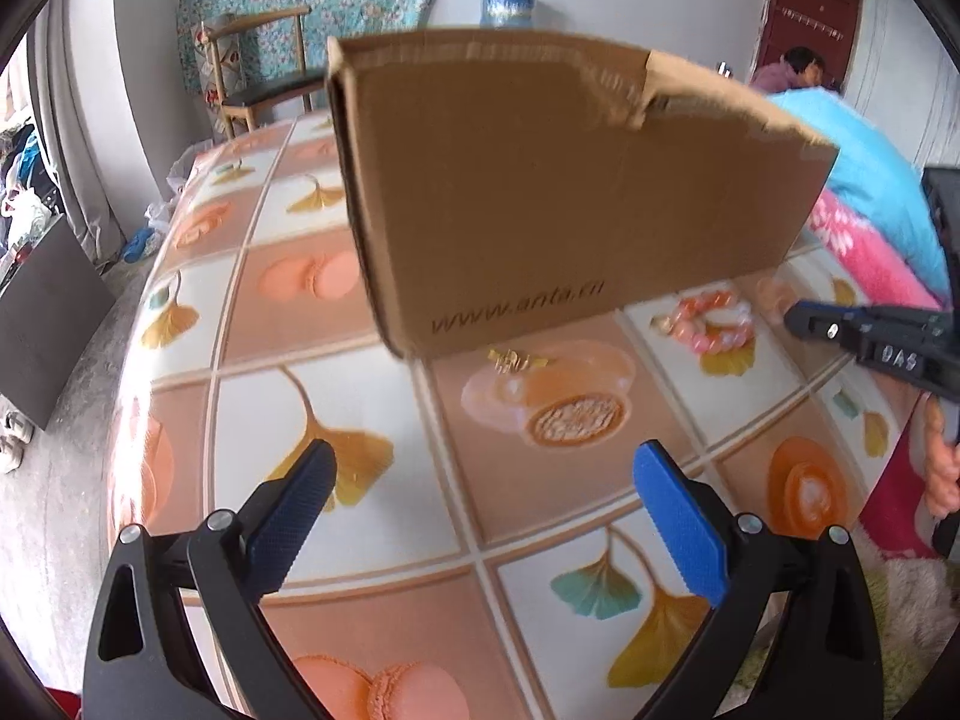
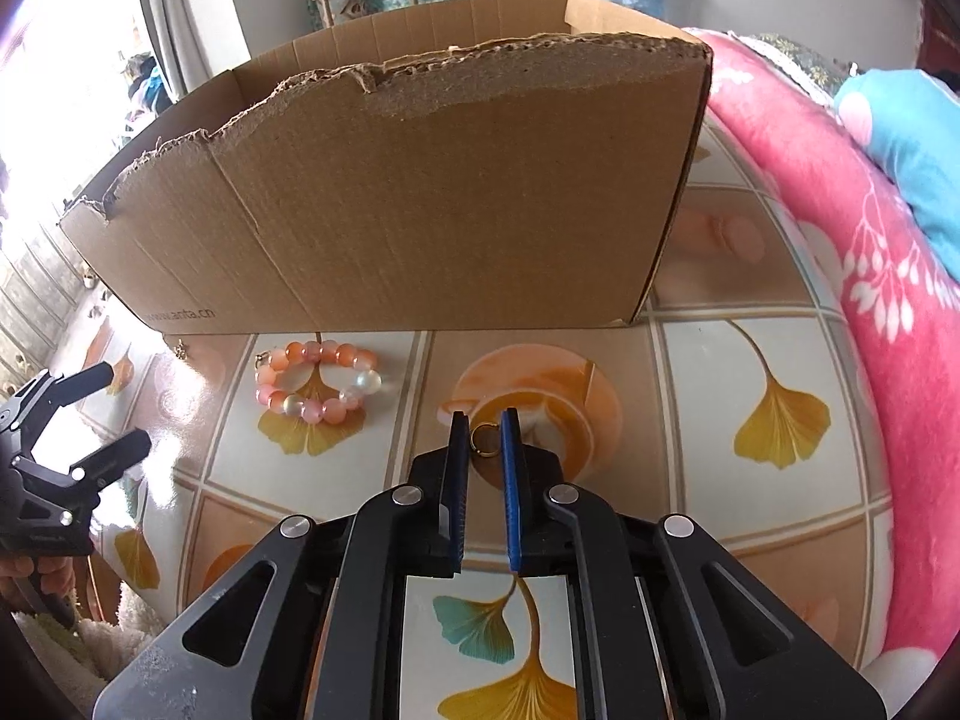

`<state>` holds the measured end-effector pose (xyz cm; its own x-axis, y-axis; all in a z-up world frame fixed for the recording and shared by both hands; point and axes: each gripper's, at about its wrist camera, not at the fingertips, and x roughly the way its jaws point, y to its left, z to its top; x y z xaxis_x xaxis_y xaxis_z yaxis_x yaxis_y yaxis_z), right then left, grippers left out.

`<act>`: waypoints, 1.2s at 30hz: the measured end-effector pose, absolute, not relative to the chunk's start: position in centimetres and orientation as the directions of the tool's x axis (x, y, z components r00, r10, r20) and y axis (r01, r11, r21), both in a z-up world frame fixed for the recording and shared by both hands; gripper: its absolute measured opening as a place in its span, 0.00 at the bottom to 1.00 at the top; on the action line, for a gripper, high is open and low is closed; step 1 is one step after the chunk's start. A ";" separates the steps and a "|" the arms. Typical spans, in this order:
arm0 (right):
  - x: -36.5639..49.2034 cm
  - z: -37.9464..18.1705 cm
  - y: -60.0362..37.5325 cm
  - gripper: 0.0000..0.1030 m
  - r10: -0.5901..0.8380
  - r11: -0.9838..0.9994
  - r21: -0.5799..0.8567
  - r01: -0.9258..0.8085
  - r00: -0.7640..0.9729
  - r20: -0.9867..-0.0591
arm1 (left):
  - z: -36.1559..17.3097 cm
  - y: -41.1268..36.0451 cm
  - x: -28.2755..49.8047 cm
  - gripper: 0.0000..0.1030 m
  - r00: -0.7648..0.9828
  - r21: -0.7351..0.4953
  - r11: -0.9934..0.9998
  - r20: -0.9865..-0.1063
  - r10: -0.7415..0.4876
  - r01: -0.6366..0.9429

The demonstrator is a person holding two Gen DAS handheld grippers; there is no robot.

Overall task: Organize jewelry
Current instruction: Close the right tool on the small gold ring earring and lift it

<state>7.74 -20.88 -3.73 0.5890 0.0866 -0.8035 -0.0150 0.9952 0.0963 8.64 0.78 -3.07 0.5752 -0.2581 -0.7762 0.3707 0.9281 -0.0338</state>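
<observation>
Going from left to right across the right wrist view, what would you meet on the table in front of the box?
left gripper → bead bracelet → gold ring between the fingers of the right gripper → pink blanket at the table's right edge.

Wide-spread left gripper (image 1: 485,477) before cardboard box (image 1: 540,192)
</observation>
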 end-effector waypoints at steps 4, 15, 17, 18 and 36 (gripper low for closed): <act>8.6 -3.8 -22.3 0.00 0.103 0.993 0.121 -0.008 0.584 -0.805 | -1.7 -0.2 8.3 0.94 0.602 -0.052 0.906 -0.731 -0.321 0.420; 9.4 -4.0 -24.0 0.00 0.159 0.982 0.189 -0.008 0.579 -0.800 | -2.0 -5.5 10.4 0.42 0.599 0.020 0.848 -0.717 -0.357 0.530; 9.5 -4.0 -24.2 0.00 0.164 0.981 0.195 -0.008 0.579 -0.799 | -2.5 -6.3 10.8 0.40 0.593 0.052 0.840 -0.732 -0.335 0.540; 9.6 -4.0 -24.4 0.00 0.168 0.980 0.200 -0.008 0.579 -0.798 | -2.7 -6.7 10.8 0.40 0.594 0.069 0.829 -0.731 -0.336 0.555; 9.4 -3.9 -25.5 0.00 0.190 0.973 0.230 -0.006 0.583 -0.790 | -4.2 -9.2 11.3 0.18 0.534 0.047 0.774 -0.751 -0.389 0.631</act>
